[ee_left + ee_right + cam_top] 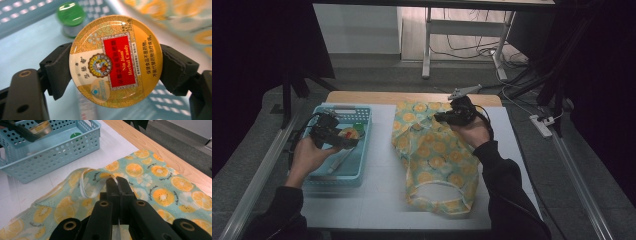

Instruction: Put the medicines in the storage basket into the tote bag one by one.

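Candy tin (115, 61): clamped edgewise in left tongs (115, 67); carry level.
Bag (160, 185): rim pinched by closed right tongs (117, 182); lift mouth wider.

Lab-like recording room, dark curtains (252, 45), floor cables (472, 50), power strip (542, 125)

Round yellow candy tin (115, 61) clamped by its edges between the two black jaws of the left gripper (113, 66), printed lid facing the camera. Behind it, a green-capped bottle (70, 18) lying in a pale blue basket (27, 42); orange-patterned cloth (175, 17) blurred beyond.
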